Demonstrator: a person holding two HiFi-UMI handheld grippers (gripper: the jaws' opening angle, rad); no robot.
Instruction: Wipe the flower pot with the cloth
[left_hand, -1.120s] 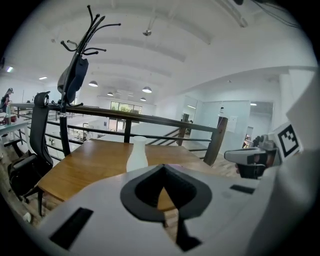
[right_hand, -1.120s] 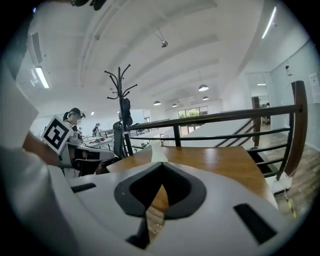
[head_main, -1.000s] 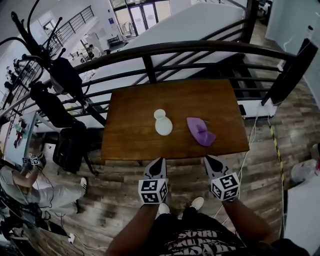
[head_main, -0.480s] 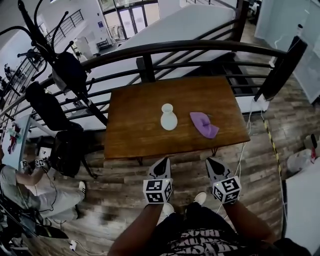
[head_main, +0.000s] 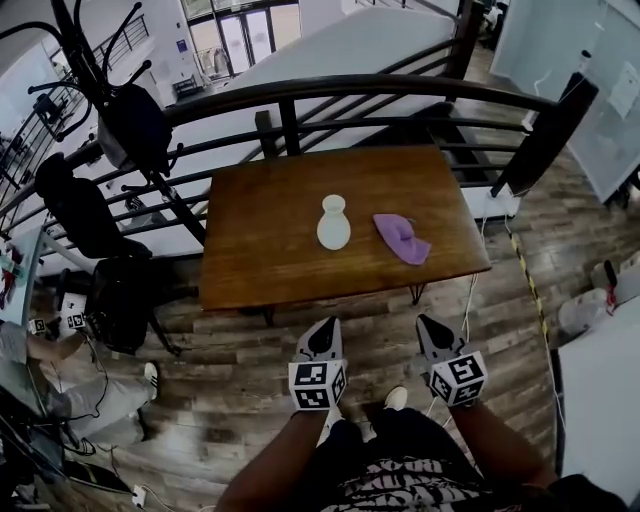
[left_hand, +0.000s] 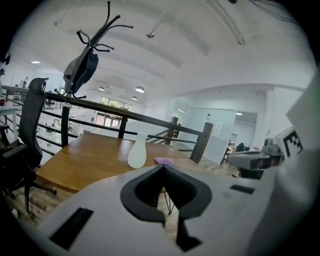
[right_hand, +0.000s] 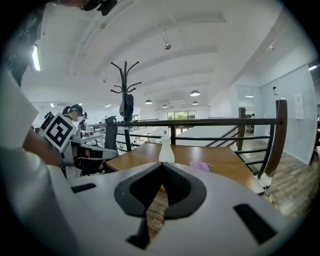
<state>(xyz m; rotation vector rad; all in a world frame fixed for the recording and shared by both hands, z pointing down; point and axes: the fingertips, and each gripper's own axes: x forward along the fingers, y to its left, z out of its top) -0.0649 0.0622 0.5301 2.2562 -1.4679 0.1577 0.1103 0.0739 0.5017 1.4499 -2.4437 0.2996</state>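
Note:
A small white flower pot (head_main: 334, 224) shaped like a vase stands upright near the middle of the brown wooden table (head_main: 260, 240). A crumpled purple cloth (head_main: 402, 238) lies just to its right. Both grippers hang over the floor, short of the table's near edge. My left gripper (head_main: 326, 326) has its jaws together with nothing between them. My right gripper (head_main: 428, 322) is likewise shut and empty. In the left gripper view the pot (left_hand: 137, 153) and the cloth (left_hand: 164, 161) show beyond the closed tips; in the right gripper view the pot (right_hand: 166, 150) and the cloth (right_hand: 199, 166) do as well.
A dark metal railing (head_main: 330, 95) runs behind the table. A coat stand with dark bags (head_main: 125, 120) and an office chair (head_main: 115, 300) stand at the left. A person (head_main: 40, 350) sits at far left. Wooden floor (head_main: 240, 370) lies between me and the table.
Both grippers and the view have drifted back from the table, which now sits slightly higher and further off in the head view. The jaws stayed shut. Pot and cloth are unmoved.

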